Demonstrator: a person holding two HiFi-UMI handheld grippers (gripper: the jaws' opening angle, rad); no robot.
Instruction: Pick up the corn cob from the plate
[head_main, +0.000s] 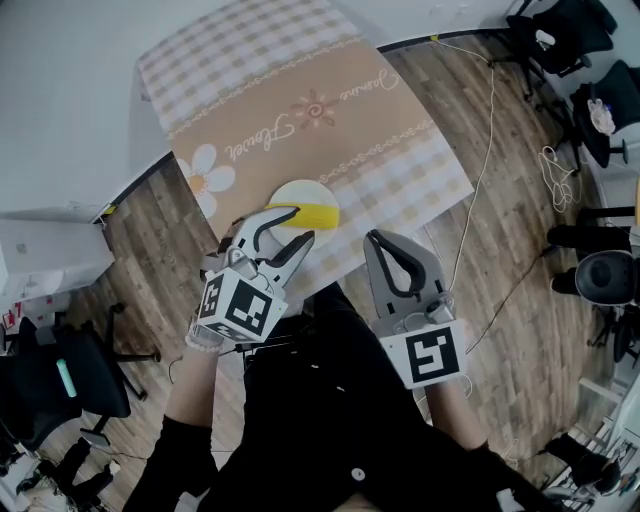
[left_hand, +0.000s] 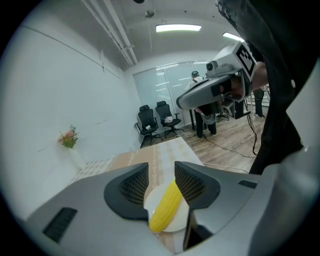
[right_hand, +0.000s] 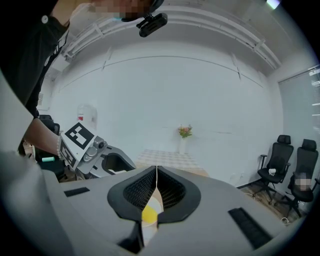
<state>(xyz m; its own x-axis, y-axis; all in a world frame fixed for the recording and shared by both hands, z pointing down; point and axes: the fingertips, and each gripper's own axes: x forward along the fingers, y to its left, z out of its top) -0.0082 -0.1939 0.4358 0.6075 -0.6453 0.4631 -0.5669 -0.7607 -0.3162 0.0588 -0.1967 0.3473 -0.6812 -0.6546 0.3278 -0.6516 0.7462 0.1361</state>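
Observation:
A yellow corn cob (head_main: 318, 214) lies on a small white plate (head_main: 298, 190) near the front edge of the table. My left gripper (head_main: 300, 224) hovers at the plate's near side, open. In the left gripper view the corn cob (left_hand: 167, 207) shows in the gap between the spread jaws, on the plate (left_hand: 152, 201); the pads do not press on it. My right gripper (head_main: 374, 241) hangs to the right of the plate, off the table's corner, shut with nothing in it. In the right gripper view (right_hand: 156, 175) the jaws meet, and the corn's end (right_hand: 149, 215) shows below them.
A beige checked tablecloth (head_main: 300, 110) with flower prints covers the table. Cables (head_main: 480, 170) trail over the wood floor on the right. Office chairs (head_main: 570, 40) stand at the back right and another (head_main: 60, 380) at the left. A vase of flowers (left_hand: 68, 137) stands by the white wall.

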